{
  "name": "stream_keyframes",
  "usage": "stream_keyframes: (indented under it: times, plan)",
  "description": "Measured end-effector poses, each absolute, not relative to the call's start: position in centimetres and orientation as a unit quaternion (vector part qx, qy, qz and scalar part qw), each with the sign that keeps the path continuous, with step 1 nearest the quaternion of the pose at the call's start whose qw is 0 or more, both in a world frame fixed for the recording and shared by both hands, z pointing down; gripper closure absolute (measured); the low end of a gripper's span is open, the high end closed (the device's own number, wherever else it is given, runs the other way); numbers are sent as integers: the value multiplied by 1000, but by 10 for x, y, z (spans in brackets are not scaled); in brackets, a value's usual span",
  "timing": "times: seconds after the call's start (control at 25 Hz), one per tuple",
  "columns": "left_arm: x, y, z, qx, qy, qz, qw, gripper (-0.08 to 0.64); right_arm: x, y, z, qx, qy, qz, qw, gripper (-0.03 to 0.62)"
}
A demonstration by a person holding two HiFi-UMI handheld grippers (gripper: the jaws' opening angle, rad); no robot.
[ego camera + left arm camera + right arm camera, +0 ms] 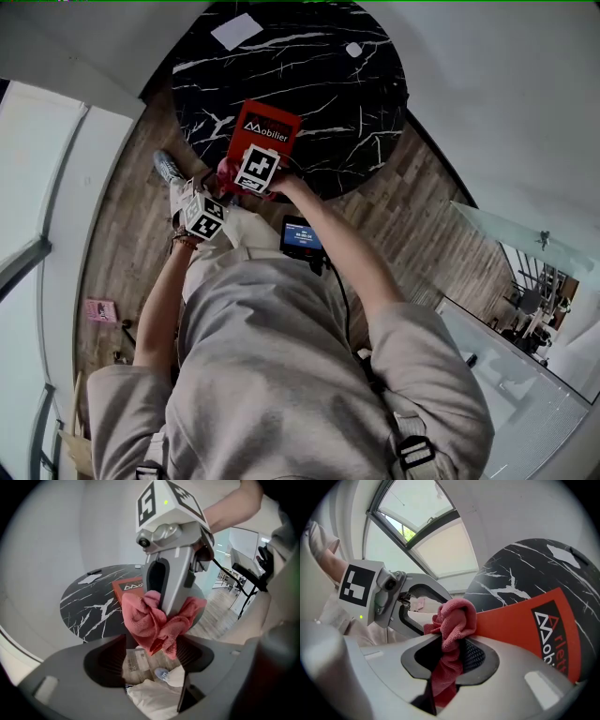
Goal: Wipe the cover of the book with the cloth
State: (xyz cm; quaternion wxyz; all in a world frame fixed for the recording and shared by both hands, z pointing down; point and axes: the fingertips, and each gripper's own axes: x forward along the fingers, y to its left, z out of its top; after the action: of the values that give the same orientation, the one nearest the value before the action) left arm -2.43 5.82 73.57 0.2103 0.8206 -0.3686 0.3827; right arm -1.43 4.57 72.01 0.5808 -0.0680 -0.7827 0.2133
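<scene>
A red-orange book (268, 127) lies at the near edge of the round black marble table (328, 84). My right gripper (451, 660) is shut on a pink cloth (453, 620), which bunches up above its jaws right at the book's (525, 625) near edge. In the head view this gripper (251, 178) hovers over the book's near end with the cloth (227, 171) at its left. My left gripper (151, 660) stands open just below and left of it (208, 211), jaws wide apart. The cloth's (157, 620) hanging end dips toward that gap.
A white sheet (236, 31) and a small white object (353, 50) lie at the table's far side. A dark device with a lit screen (302, 236) hangs at the person's waist. A pink item (100, 310) lies on the wood floor, and glass furniture (506, 239) stands at right.
</scene>
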Motion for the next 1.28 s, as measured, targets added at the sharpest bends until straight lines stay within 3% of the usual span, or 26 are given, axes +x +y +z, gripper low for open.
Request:
stream_keyframes:
  times: [0.24, 0.52, 0.8, 1.28]
  plan:
    - [-24, 65, 736, 818, -382, 365, 228, 264, -10, 42, 717, -84, -810, 258, 520, 480]
    - [-21, 79, 743, 817, -373, 373, 233, 307, -25, -64, 689, 19, -865, 195, 462, 479]
    - [-16, 75, 741, 808, -398, 366, 235, 339, -25, -160, 704, 120, -836, 160, 511, 479]
    - [-17, 67, 743, 798, -409, 374, 237, 368, -35, -161, 718, 90, -805, 125, 573, 479]
